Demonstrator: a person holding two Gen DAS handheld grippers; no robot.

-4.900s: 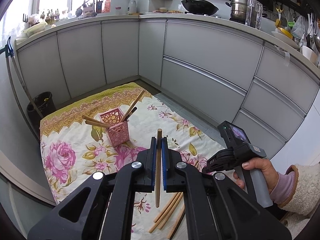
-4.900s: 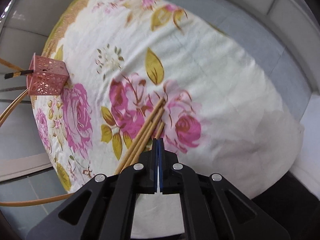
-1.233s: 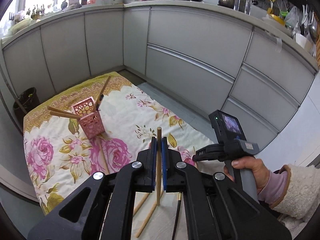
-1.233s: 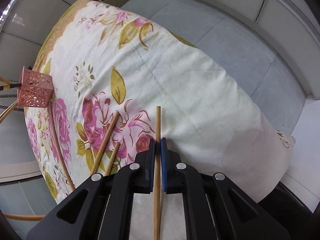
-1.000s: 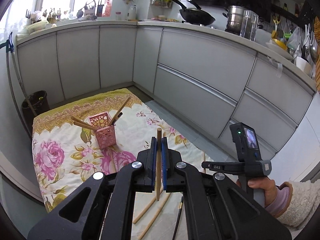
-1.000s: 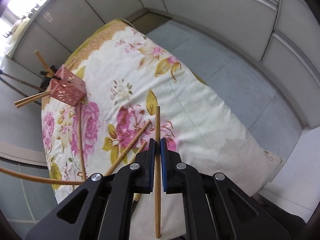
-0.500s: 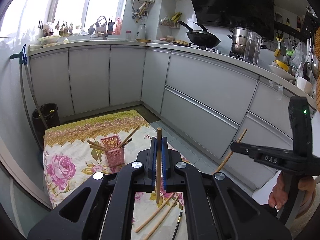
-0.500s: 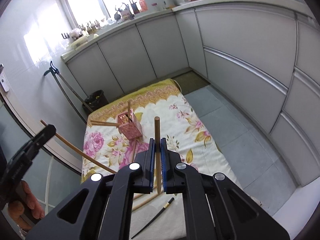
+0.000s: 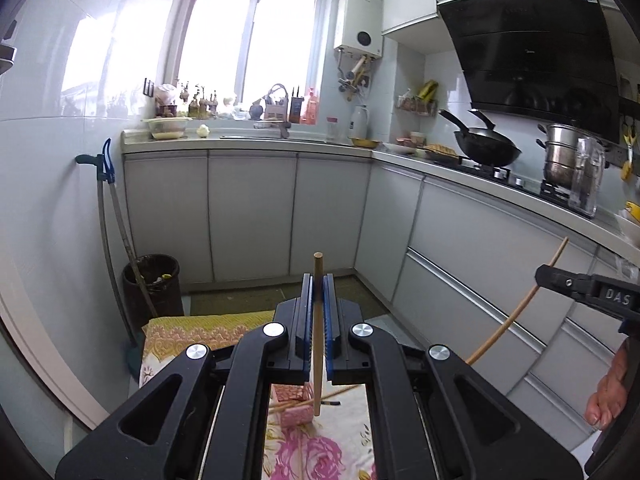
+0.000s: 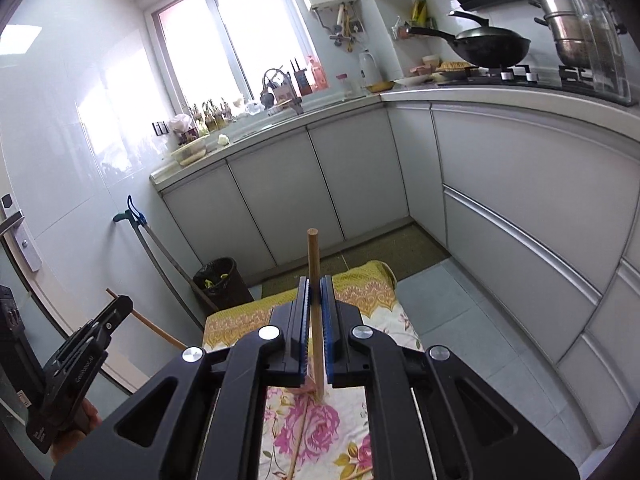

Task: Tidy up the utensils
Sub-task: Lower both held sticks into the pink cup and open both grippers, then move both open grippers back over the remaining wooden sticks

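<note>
Both claws pinch wooden chopsticks: left claw [image 9: 318, 312] one chopstick [image 9: 317, 336], right claw [image 10: 315, 308] seemingly another [image 10: 314, 300].

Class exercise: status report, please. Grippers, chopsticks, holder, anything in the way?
Left gripper shut on a light wooden chopstick. Right gripper shut on another wooden chopstick. Pink perforated holder on floral cloth below, chopsticks already in it. Nothing visibly in the way.
</note>
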